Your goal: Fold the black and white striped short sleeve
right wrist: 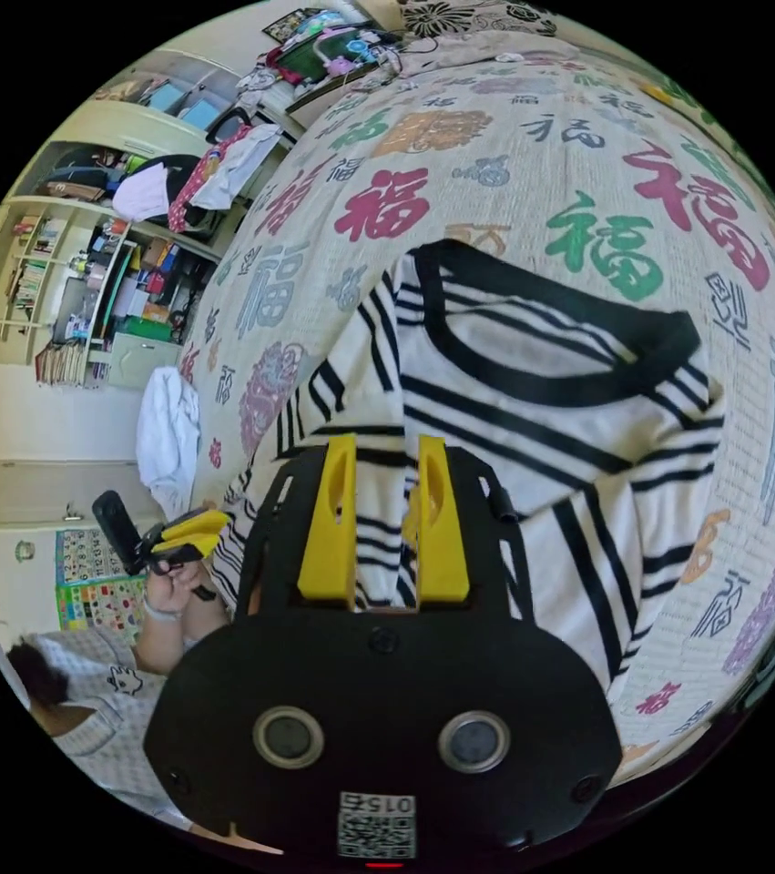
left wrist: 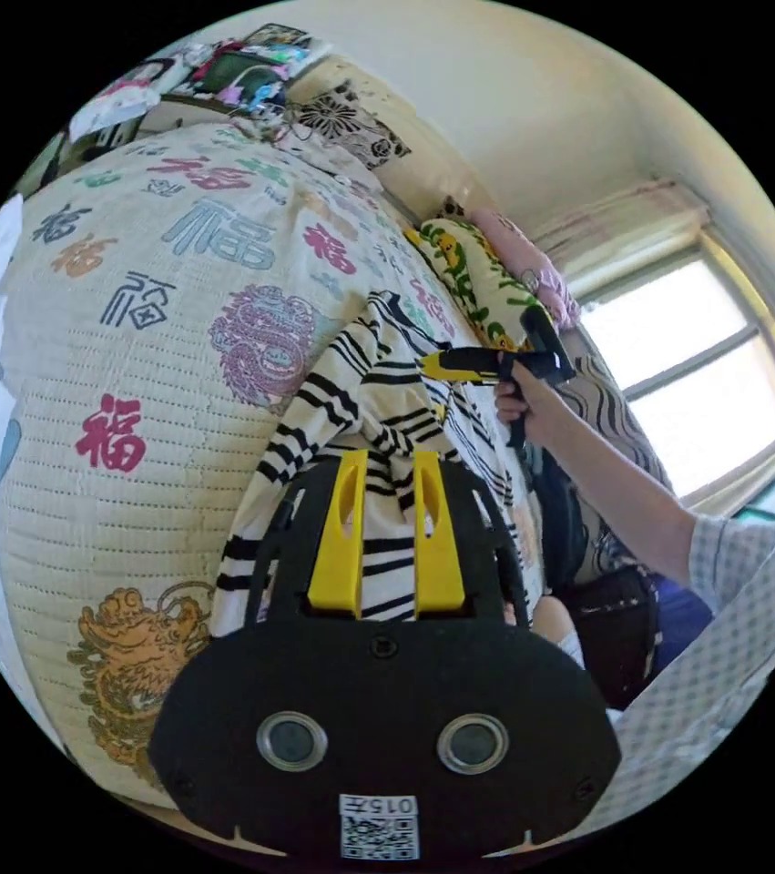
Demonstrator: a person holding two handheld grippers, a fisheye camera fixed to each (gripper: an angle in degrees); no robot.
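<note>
- the striped shirt (right wrist: 533, 428) hangs lifted above the bed (right wrist: 496, 127), neckline toward the far side in the right gripper view, its lower part draped back onto the printed mat (left wrist: 132, 346).
- left claw (left wrist: 387, 537): the yellow jaws stand close with striped cloth running between them; it looks clamped on the shirt's edge.
- right claw (right wrist: 382, 537): jaws likewise close on a bunched fold of the shirt, so clamped too, by the look of it.
- in the left gripper view the other claw (left wrist: 460, 364) sits in the person's hand (left wrist: 524, 401) at the shirt's far edge.
- judgement: the step is carrying a side across to fold. keep both grips level and equally taut so the stripes line up, lower onto the mat flat, and release only once the crease lies straight.
- risk: the bunched cloth may fold in a wrinkle.
</note>
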